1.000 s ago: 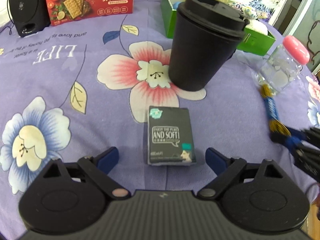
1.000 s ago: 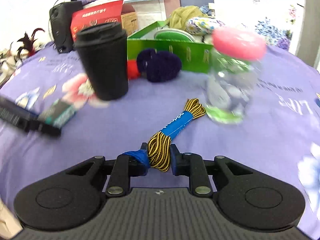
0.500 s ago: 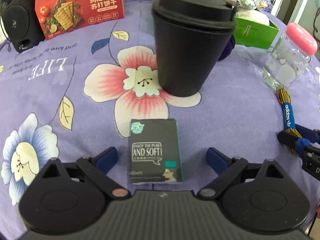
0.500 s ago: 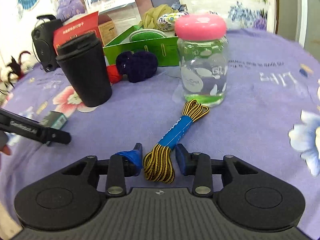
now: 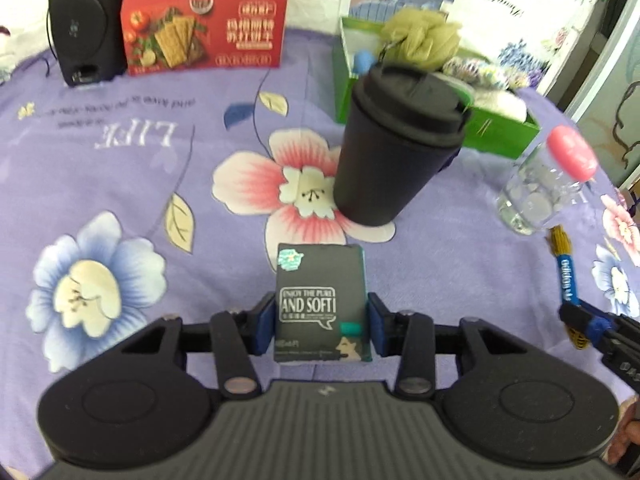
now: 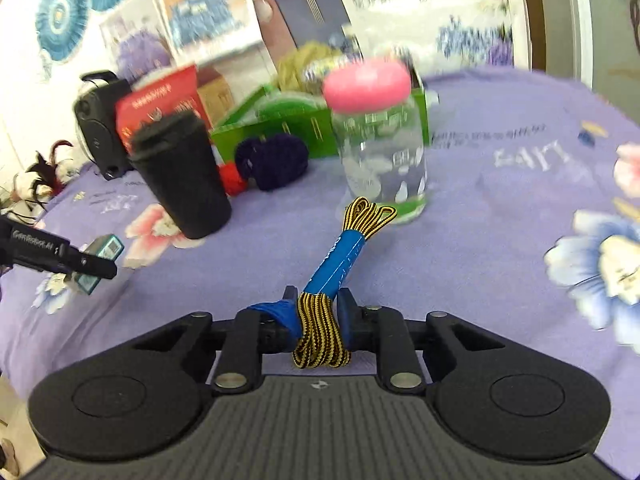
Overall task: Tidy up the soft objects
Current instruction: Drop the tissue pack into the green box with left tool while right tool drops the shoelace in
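Observation:
A dark tissue pack (image 5: 320, 272) printed "AND SOFT" sits between the blue pads of my left gripper (image 5: 322, 322). The jaws are closing and the pads press on both its sides. In the right wrist view the tissue pack (image 6: 100, 254) hangs tilted just above the cloth. My right gripper (image 6: 318, 312) is shut on a yellow-and-black shoelace bundle (image 6: 334, 256) with a blue band; its far loops point at the glass jar (image 6: 380, 152). At the back stands a green box (image 5: 500, 136) holding a yellow-green mesh puff (image 5: 420, 36) and other soft items.
A black lidded cup (image 5: 392, 160) stands just beyond the tissue pack. The pink-lidded jar (image 5: 548, 184) is to the right of it. A dark purple plush (image 6: 272, 160) and a red item (image 6: 232, 176) lie before the green box. A red cracker box (image 5: 204, 28) and a speaker (image 5: 80, 28) stand at the back left.
The left jaws went from wide open to closed on the tissue pack, which came off the cloth. The right jaws loosened around the laces, then shut on them again.

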The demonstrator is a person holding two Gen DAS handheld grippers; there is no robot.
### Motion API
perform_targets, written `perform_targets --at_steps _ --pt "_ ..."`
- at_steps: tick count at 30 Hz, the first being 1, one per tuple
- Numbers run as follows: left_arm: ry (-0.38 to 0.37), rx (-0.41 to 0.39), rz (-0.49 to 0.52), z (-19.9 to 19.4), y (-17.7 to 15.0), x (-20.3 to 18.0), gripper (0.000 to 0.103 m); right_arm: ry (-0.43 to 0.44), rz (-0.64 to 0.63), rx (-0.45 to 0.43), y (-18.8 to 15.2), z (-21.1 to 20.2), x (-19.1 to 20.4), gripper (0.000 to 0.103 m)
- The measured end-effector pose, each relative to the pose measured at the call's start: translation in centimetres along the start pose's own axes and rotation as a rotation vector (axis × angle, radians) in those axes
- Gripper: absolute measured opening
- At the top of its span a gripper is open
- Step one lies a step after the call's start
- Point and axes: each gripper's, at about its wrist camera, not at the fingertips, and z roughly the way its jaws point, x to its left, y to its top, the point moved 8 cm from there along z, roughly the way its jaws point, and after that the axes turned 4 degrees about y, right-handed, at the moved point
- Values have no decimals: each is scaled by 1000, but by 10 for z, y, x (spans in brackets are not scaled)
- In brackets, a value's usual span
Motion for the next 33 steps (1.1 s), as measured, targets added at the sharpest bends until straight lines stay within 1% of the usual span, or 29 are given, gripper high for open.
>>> perform_targets --at_steps 3,5,7,9,12,14,16,18,21,22,23,24,25,27,29,33 --pt "-14 -9 -12 -14 7 2 43 59 4 -63 16 -26 13 1" --pt "-33 -26 -24 -22 19 3 43 80 -15 -117 34 -38 20 1" --pt "-59 -51 -23 -30 42 2 43 103 -42 -165 58 -43 24 1" --pt "-64 -89 -6 -34 73 0 43 107 -77 -203 89 -38 20 1" --pt "-46 -152 36 -32 129 -11 43 65 -157 -240 140 -19 6 1" --pt "-37 -174 53 -23 166 -24 43 57 -190 -232 175 3 -3 1" --pt "-39 -195 78 -10 200 -39 43 63 -203 -208 203 30 -10 1" --pt "-25 -190 89 8 228 -52 43 72 -217 -181 222 58 -13 1" --pt "14 -179 104 42 260 -67 45 106 -232 -130 236 99 -9 3" --pt "36 -170 95 53 268 -68 48 132 -220 -108 238 112 -8 9" --pt "50 -169 93 62 274 -70 60 155 -193 -80 241 124 -8 9" --pt "58 -165 98 71 279 -71 91 166 -151 -61 246 134 -10 10" --pt "61 -165 99 77 282 -71 101 168 -108 -54 252 140 -14 12" --pt "58 -174 98 82 285 -73 102 158 -56 -56 264 148 -18 14" --pt "59 -176 104 81 283 -75 102 169 -47 -87 273 145 -18 16" --pt "98 -205 145 71 278 -76 102 177 -82 -128 276 127 -12 20"
